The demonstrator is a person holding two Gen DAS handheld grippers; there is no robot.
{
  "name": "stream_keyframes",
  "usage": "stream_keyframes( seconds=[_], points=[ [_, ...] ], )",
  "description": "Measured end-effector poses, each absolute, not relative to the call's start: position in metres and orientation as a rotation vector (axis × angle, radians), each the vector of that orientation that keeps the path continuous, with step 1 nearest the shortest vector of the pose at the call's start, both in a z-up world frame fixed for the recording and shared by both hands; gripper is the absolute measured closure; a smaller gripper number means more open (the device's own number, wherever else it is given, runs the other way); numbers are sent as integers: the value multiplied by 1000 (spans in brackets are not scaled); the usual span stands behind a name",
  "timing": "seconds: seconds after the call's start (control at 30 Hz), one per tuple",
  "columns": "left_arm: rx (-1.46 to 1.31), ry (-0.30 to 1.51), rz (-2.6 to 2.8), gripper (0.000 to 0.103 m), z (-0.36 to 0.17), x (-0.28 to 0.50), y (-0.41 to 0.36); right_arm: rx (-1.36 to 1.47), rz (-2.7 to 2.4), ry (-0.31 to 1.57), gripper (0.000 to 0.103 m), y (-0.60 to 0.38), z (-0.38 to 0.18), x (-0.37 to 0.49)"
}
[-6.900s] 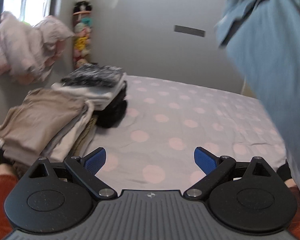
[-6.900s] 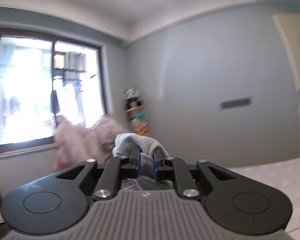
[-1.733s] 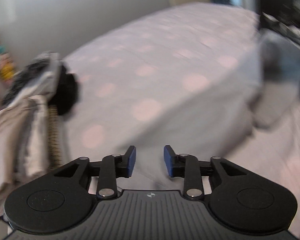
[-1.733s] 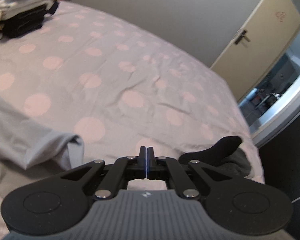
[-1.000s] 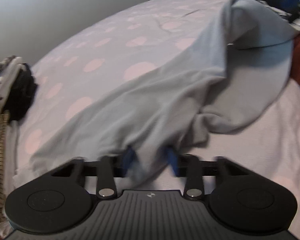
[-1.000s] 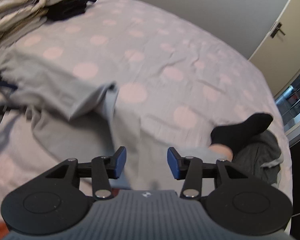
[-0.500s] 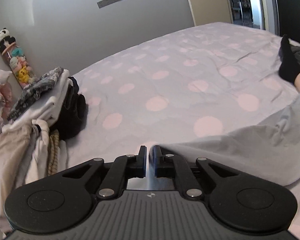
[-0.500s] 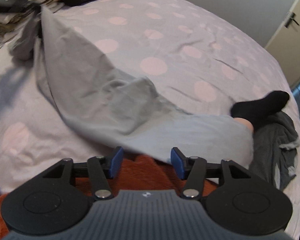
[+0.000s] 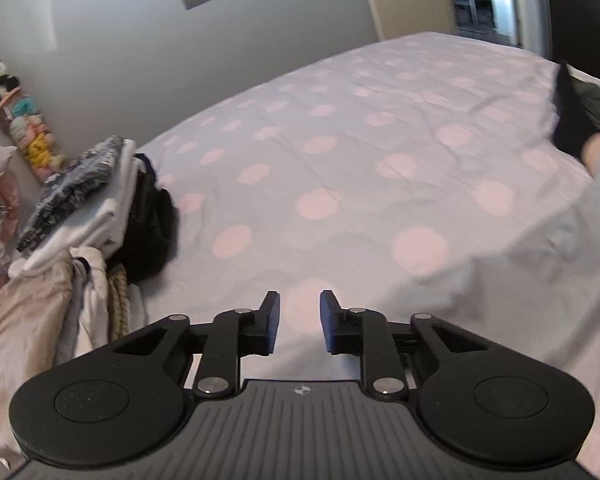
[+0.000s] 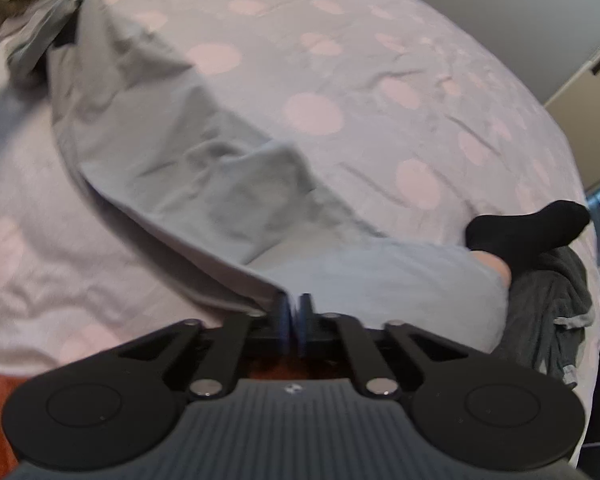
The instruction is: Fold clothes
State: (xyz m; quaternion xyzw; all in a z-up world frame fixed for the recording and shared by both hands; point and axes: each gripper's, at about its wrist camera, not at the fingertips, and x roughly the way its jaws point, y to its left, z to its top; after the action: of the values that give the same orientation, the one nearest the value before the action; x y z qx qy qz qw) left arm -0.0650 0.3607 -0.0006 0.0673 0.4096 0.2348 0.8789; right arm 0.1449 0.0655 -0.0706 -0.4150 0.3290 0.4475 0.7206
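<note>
A grey garment [image 10: 172,152] lies spread across the polka-dot bed [image 10: 380,60], running from the far left to my near edge. A paler part reaches the person's ankle. My right gripper [image 10: 294,310] is shut on the garment's near hem, just above an orange-clad lap. In the left wrist view only the garment's edge [image 9: 560,256] shows, at the right. My left gripper [image 9: 296,312] hovers above bare bedsheet [image 9: 340,140], apart from the garment. Its jaws are opening with nothing between them.
A stack of folded clothes [image 9: 80,208] sits at the bed's left edge, with plush toys [image 9: 24,120] against the wall behind. A foot in a black sock [image 10: 528,224] rests on the bed at the right, beside a dark grey crumpled garment [image 10: 548,304].
The left gripper rose with the garment's corner, then let it go and its jaws parted. The right gripper sank to the near hem and closed on it.
</note>
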Motion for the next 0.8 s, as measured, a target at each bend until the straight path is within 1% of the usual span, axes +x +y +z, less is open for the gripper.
stream_keyframes(
  seconds=[0.03,0.17,0.27,0.3,0.4,0.47,0.67,0.7,0.73,0.77,0.8],
  points=[
    [127,860,477,73,-3,-70,353,-892,980,722,101,66,-68,149],
    [30,914,452,71,-31,-86,326,-830,951,714,101,68,-60,158],
    [-20,947,515,62,-63,-89,312,-821,937,708,101,69,-56,160],
    [-36,959,541,57,-72,-89,308,-819,936,708,101,69,-55,160],
    [-15,962,636,52,-95,-87,301,-821,936,706,101,68,-53,157],
    [9,954,686,52,-106,-86,299,-819,937,707,101,66,-53,156],
    [72,898,771,52,-114,-79,290,-806,927,715,101,64,-53,156],
    [81,895,786,53,-116,-77,289,-802,919,713,101,63,-52,156],
    [89,889,798,62,-116,-77,288,-797,908,708,101,62,-50,155],
    [83,881,810,68,-113,-78,290,-791,898,704,101,62,-49,155],
    [77,873,822,77,-110,-80,292,-786,887,699,101,61,-47,154]
  ],
)
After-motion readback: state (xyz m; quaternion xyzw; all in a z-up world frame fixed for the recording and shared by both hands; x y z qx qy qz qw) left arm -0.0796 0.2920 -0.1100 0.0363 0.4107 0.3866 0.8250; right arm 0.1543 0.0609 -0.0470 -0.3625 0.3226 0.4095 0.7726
